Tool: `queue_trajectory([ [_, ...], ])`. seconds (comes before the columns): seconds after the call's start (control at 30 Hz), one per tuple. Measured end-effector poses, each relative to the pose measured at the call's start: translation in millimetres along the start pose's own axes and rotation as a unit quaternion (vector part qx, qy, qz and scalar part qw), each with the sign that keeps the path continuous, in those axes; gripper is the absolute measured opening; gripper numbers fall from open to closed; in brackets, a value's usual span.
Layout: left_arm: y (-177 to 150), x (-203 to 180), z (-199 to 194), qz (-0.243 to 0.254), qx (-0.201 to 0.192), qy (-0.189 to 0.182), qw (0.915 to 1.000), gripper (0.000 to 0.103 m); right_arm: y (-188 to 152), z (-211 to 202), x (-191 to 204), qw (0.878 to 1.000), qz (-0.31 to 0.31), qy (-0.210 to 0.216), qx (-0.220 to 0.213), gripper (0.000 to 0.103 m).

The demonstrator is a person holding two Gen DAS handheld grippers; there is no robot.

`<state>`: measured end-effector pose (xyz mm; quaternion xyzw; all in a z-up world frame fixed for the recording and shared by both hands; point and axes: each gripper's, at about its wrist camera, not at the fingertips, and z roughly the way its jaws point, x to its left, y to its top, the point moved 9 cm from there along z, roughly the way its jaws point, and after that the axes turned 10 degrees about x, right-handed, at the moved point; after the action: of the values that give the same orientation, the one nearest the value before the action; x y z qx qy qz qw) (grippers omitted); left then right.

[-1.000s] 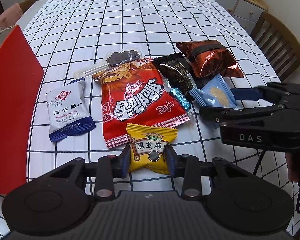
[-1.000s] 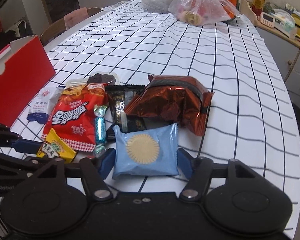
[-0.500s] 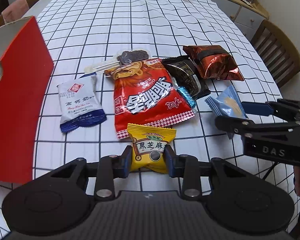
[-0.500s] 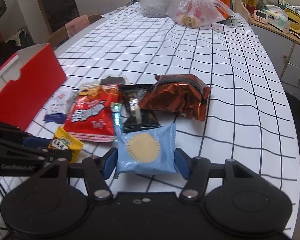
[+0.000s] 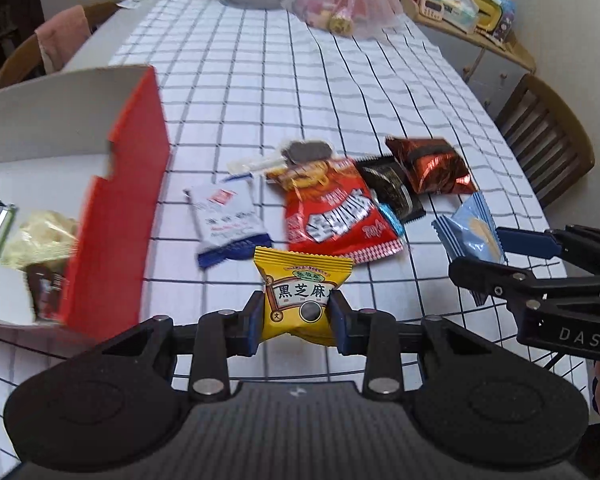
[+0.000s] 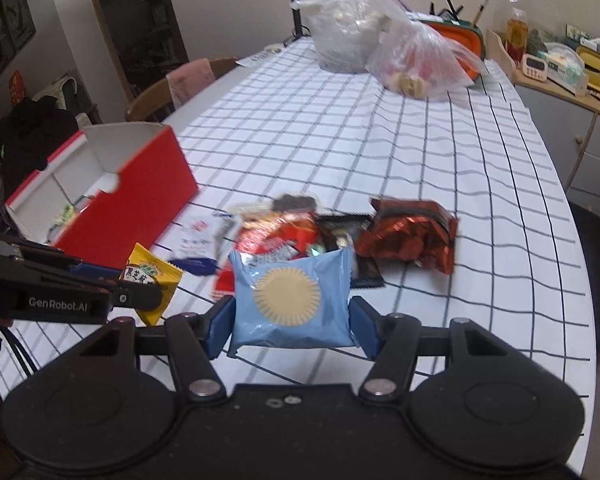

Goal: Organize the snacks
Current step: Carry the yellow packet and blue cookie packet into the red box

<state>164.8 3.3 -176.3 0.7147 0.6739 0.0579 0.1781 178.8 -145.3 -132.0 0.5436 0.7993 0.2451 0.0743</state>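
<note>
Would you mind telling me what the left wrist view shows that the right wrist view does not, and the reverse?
Only the left wrist view: the pale snack bag lying inside the red box. Only the right wrist view: the orange container behind the plastic bags. Both: the left hand-held gripper shut on the yellow packet, and the right hand-held gripper shut on the blue packet.

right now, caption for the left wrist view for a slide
Left gripper lifts a yellow snack packet beside the red box.
</note>
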Motion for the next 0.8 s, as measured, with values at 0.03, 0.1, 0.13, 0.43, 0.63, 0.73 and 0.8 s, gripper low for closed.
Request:
queue_trajectory([
  [0.03, 1, 4, -5, -0.002, -0.002, 0.000, 1.0000, 0.033, 3, -3, 6, 1.000, -0.002, 0.001, -0.003, 0.060],
  [0.1, 2, 13, -16, -0.005, -0.008, -0.001, 1.0000, 0.033, 9, -7, 19, 1.000, -0.007, 0.003, -0.009, 0.060],
  [0.13, 3, 18, -21, -0.006, -0.010, -0.001, 0.9999, 0.033, 12, -9, 25, 1.000, -0.009, 0.004, -0.012, 0.061],
  [0.43, 12, 67, -63, -0.011, -0.037, 0.008, 0.9992, 0.033, 46, -14, 91, 0.999, -0.032, 0.027, -0.033, 0.061],
  [0.63, 21, 110, -84, -0.020, -0.056, 0.020, 0.9980, 0.033, 70, -5, 136, 0.997, -0.053, 0.038, -0.043, 0.061],
  [0.73, 26, 136, -91, -0.028, -0.065, 0.029, 0.9971, 0.033, 82, 2, 157, 0.996, -0.064, 0.041, -0.044, 0.061],
  [0.8, 30, 154, -96, -0.035, -0.068, 0.034, 0.9965, 0.033, 89, 10, 170, 0.996, -0.069, 0.041, -0.043, 0.061],
])
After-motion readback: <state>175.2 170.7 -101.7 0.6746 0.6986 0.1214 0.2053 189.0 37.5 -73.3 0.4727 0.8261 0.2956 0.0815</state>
